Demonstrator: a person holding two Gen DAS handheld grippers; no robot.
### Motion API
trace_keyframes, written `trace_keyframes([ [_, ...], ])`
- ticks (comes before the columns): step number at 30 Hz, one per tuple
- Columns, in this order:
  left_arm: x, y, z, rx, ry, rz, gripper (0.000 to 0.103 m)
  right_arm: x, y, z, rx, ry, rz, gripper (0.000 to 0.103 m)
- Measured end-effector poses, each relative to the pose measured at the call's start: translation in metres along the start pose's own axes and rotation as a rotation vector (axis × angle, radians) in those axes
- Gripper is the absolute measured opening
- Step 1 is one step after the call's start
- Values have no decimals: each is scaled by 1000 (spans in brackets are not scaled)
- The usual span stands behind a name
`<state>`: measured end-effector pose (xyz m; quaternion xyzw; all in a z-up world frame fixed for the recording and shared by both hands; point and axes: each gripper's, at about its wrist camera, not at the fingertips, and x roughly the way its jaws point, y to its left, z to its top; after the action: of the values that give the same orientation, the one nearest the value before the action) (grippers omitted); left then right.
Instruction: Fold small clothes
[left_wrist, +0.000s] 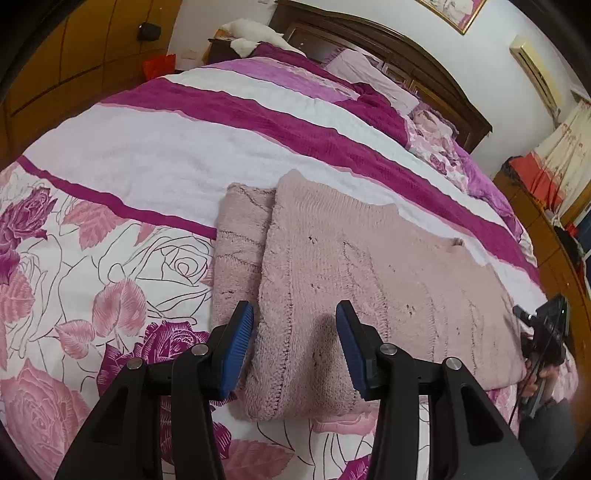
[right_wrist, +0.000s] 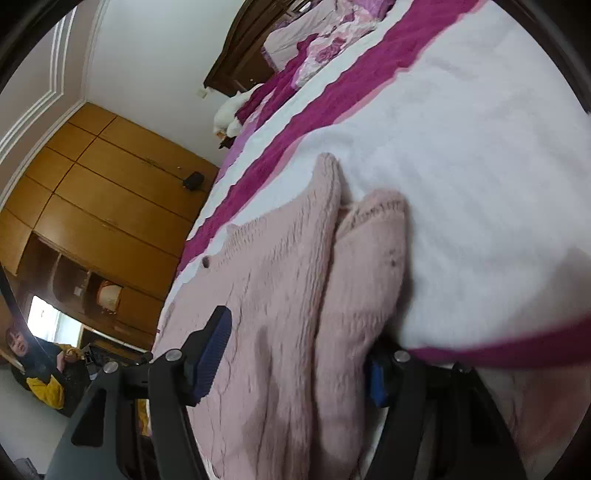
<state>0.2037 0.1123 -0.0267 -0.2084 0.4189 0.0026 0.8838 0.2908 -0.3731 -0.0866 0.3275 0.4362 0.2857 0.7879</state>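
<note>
A pale pink knitted sweater (left_wrist: 369, 273) lies flat on the bed, with one sleeve (left_wrist: 240, 240) folded alongside its left edge. My left gripper (left_wrist: 295, 332) is open, its blue pads on either side of the sweater's near left corner, just above it. The right gripper (left_wrist: 546, 332) shows at the sweater's far right edge. In the right wrist view the sweater (right_wrist: 280, 295) fills the space between the open jaws of my right gripper (right_wrist: 295, 354). Its right finger is partly hidden under the sleeve (right_wrist: 365, 266) and the bedspread.
The bed has a quilt (left_wrist: 184, 155) with white and magenta stripes and a rose print. Pillows (left_wrist: 373, 77) and a dark headboard (left_wrist: 406, 48) lie at the far end. A wooden wardrobe (right_wrist: 103, 206) stands beside the bed. A person (right_wrist: 37, 362) sits on the floor.
</note>
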Motion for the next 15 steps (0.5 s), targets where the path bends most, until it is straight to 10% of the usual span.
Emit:
trace_keyframes([
  [5,2,-3,-2,10,4,14,22,6,-14,2,54,29,12,18],
  [15,-4,-13,-2,15,-13,-3,22,-14,29,10,50,-47,-60,16],
])
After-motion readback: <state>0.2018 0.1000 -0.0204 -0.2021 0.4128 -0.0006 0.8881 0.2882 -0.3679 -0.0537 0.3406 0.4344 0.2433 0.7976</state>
